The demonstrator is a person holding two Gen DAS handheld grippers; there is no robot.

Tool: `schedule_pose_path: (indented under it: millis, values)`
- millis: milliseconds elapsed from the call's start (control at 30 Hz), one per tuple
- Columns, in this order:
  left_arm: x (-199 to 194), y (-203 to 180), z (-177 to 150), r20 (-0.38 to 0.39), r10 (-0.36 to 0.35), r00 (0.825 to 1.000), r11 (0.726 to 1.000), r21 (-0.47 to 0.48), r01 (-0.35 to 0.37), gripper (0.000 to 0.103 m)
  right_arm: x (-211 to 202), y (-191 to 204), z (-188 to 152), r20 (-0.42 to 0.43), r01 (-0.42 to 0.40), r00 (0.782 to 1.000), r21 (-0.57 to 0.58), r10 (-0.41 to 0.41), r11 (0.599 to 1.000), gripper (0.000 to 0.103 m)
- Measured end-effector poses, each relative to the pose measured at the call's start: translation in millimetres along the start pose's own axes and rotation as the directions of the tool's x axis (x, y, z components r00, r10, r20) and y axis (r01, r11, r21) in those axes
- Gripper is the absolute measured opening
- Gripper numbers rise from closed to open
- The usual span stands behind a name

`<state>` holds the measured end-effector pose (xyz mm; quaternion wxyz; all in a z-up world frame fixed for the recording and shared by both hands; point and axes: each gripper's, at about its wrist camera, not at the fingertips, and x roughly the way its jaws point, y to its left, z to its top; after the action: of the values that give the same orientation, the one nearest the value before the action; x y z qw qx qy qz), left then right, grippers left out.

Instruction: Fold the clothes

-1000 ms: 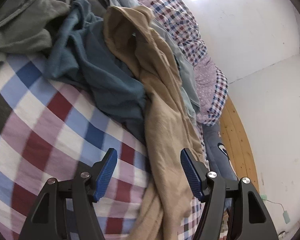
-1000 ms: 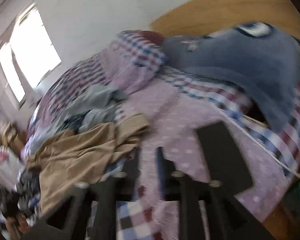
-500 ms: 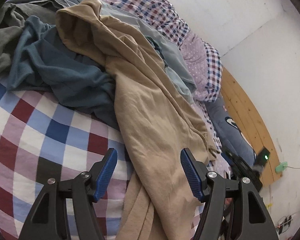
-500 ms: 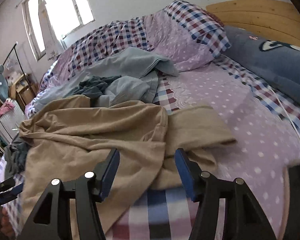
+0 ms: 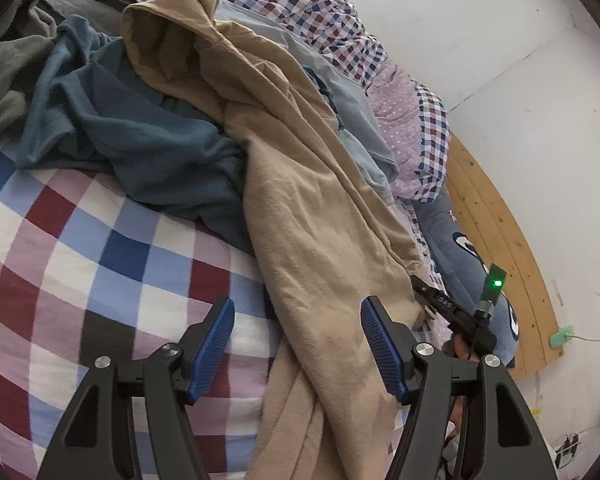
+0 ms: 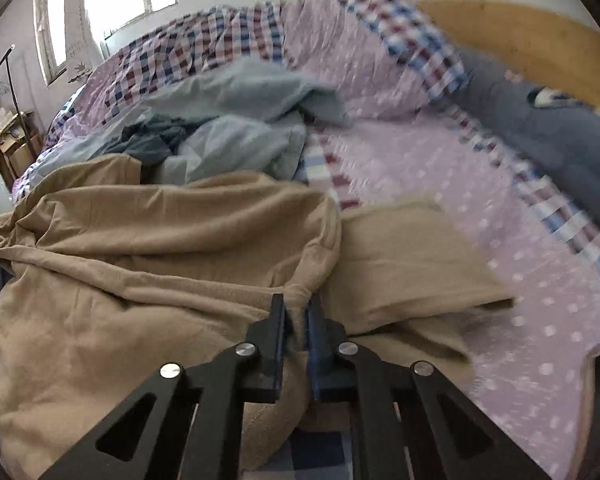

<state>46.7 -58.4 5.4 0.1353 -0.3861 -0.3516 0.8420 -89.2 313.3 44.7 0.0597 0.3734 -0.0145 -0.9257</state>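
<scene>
Tan garment (image 6: 180, 240) fold betw. right gripper (image 6: 296, 320) jaws, closing; left gripper (image 5: 298, 344) jaws wide, garment beneath.

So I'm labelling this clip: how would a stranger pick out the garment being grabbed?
On the checked bed, find the clothes pile. The tan garment lies on top, running from the pile down to the near edge. It is the only tan piece beside the teal and pale blue ones, and the right gripper is closing on its fold.

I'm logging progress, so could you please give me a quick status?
Right claw closing on tan garment, fabric between pads. Left claw open, empty. Teal garment lies against it.
</scene>
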Motion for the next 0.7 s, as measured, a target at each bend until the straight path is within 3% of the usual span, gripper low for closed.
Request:
schedule_pose_path:
  millis: [133, 367, 567, 700]
  values:
    - [-6.8, 5.4, 2.3, 0.016, -0.001, 1.000, 1.000, -0.015, 0.001, 0.070, -29.4, 5.4, -3.2, 0.052, 0.070, 0.996, -0.029, -0.068, 0.997, 0.006]
    - [-15.2, 8.9, 3.8, 0.029, -0.001, 1.000, 1.000, -0.019, 0.002, 0.070, -67.9, -7.9, -10.9, 0.105, 0.100, 0.989, 0.030, -0.102, 0.995, 0.006]
    - [-20.2, 9.6, 5.7, 0.041, -0.003, 0.999, 1.000, -0.027, 0.004, 0.070, -131.1, -24.9, -14.5, 0.194, 0.119, 0.971, 0.107, -0.138, 0.987, 0.006]
    - [-23.8, 10.6, 6.5, 0.045, -0.011, 0.999, 0.999, -0.036, 0.013, 0.070, -182.2, -47.1, -21.2, 0.209, 0.147, 0.961, 0.169, -0.182, 0.975, 0.005]
